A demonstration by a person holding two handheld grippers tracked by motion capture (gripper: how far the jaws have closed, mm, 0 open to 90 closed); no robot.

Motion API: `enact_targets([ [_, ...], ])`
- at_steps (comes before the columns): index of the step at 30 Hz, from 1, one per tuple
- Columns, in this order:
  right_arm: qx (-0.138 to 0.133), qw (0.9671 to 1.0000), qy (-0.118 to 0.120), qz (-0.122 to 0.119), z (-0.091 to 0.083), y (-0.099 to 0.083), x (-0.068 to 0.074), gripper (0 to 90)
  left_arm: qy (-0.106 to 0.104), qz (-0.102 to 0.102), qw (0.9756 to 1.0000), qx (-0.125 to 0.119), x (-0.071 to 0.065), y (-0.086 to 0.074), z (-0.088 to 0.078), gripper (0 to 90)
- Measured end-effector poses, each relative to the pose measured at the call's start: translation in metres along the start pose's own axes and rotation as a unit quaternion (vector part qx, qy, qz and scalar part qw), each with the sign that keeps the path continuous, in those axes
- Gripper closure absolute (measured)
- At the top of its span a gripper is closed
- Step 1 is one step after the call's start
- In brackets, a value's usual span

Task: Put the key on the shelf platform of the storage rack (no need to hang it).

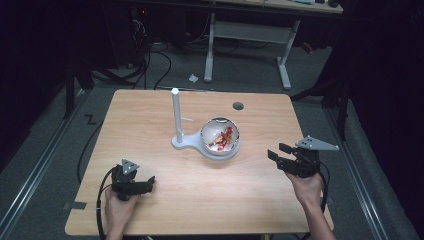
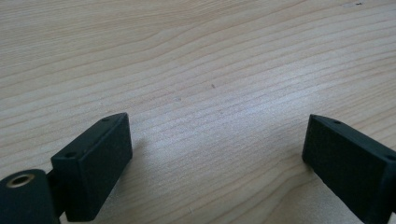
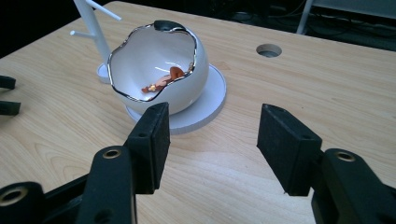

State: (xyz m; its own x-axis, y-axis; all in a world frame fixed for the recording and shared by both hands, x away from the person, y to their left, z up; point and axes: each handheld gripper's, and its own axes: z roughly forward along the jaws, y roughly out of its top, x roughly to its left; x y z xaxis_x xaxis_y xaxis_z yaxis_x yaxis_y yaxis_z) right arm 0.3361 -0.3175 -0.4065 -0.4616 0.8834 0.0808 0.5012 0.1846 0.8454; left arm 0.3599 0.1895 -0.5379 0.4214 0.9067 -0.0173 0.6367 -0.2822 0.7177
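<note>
A white egg-shaped bowl [image 1: 212, 134] [image 3: 182, 86] with a jagged silver rim sits on a round white base [image 1: 227, 154] [image 3: 210, 105] at the table's middle. Small orange-red pieces [image 1: 223, 137] [image 3: 163, 80] lie inside it. A white post [image 1: 176, 115] [image 3: 88, 18] with side pegs rises from the same base, left of the bowl. My right gripper [image 1: 277, 152] [image 3: 212, 140] hovers right of the bowl, pointing at it, jaws apart with nothing between them. My left gripper [image 1: 150, 182] [image 2: 215, 154] rests at the front left, jaws wide over bare wood.
The wooden table [image 1: 200, 200] has a round cable hole [image 1: 238, 106] [image 3: 269, 50] behind the bowl. Beyond the table's far edge stand a white desk frame [image 1: 250, 35] and floor cables. The left gripper's jaw tips reach into the left edge of the right gripper view.
</note>
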Motion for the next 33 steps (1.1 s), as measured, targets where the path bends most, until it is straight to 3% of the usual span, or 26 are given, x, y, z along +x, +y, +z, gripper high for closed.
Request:
enact_targets([
  [15,0.007,0.9999,0.015,-0.001,0.012,-0.013,0.008,45.5,0.0,0.0,1.0,0.0,0.0,0.0,0.0,8.7],
  [33,0.04,0.9987,0.03,0.004,0.035,-0.032,0.016,45.9,0.0,0.0,1.0,0.0,0.0,0.0,0.0,8.7],
])
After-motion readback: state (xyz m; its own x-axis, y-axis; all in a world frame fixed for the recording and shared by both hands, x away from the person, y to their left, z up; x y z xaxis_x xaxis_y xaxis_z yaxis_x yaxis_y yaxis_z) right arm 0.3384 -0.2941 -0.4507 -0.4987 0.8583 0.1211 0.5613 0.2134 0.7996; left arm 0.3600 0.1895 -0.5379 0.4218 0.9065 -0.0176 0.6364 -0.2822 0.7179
